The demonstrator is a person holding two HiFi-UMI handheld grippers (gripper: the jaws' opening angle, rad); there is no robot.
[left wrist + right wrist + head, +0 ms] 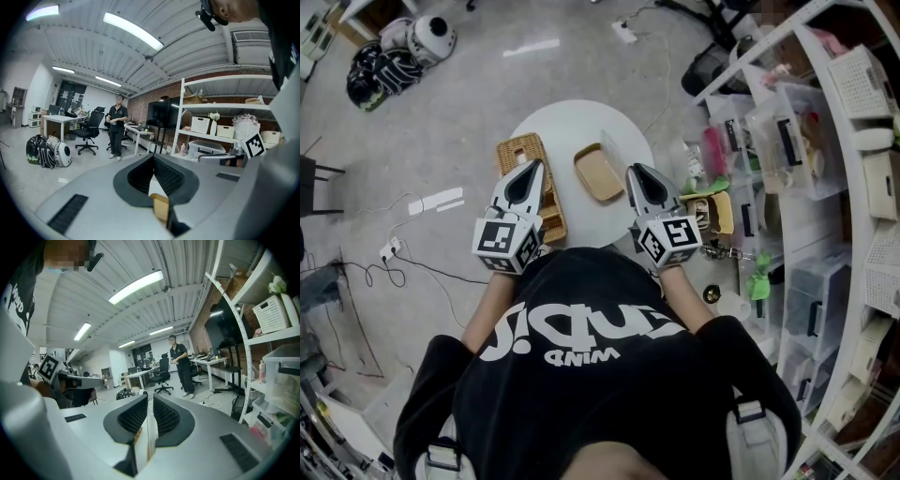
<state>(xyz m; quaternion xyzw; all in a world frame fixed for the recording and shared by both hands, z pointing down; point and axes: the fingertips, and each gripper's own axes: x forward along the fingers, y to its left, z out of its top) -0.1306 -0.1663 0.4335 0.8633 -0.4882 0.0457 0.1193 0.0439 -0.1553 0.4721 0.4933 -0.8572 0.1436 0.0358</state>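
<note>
The left gripper (pixel 529 167) is held above the woven basket (pixel 517 150) at the worktop's (pixel 572 122) left edge, and the right gripper (pixel 636 171) beside the wooden tray (pixel 598 173). Both sets of fingers are closed on nothing, seemingly readied for a start.

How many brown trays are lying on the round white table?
2. A woven tray lies at the left edge of the table, partly under the left gripper. A smooth tray lies near the middle, left of the right gripper. The grippers may hide something small.
</note>
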